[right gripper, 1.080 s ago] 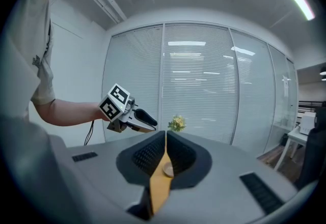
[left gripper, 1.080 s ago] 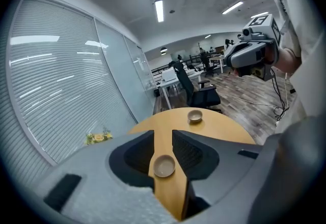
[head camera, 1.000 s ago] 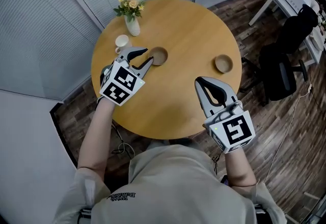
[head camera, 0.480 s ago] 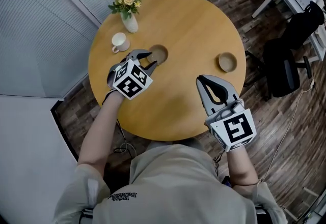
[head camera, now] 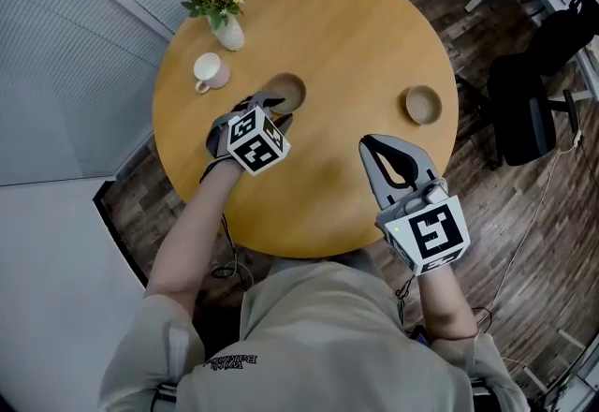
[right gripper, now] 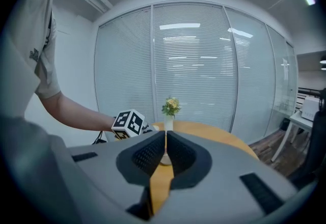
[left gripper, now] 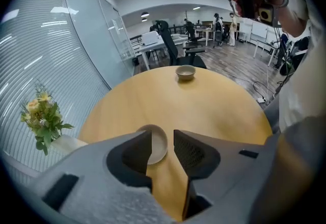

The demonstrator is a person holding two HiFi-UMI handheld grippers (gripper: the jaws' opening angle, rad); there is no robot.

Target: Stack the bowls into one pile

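Note:
Two tan bowls sit apart on the round wooden table (head camera: 328, 26): the near bowl (head camera: 285, 92) at left and the far bowl (head camera: 423, 105) at right. My left gripper (head camera: 272, 110) tilts down just short of the near bowl's rim. Its jaws have just been opening and now stand open with nothing between them. In the left gripper view the near bowl (left gripper: 159, 142) shows through the gap of the left gripper (left gripper: 162, 136), partly hidden by the left jaw, and the far bowl (left gripper: 185, 72) lies across the table. My right gripper (head camera: 368, 142) hangs over the table's near right part, shut and empty.
A white vase of flowers (head camera: 221, 15) and a white cup (head camera: 208, 71) stand at the table's far left, beyond the near bowl. A black office chair (head camera: 524, 110) stands on the wooden floor to the right of the table.
My left gripper has dropped and tilted down towards the near bowl, its tips now beside the rim. The right gripper has sunk a little. Both bowls have stayed put.

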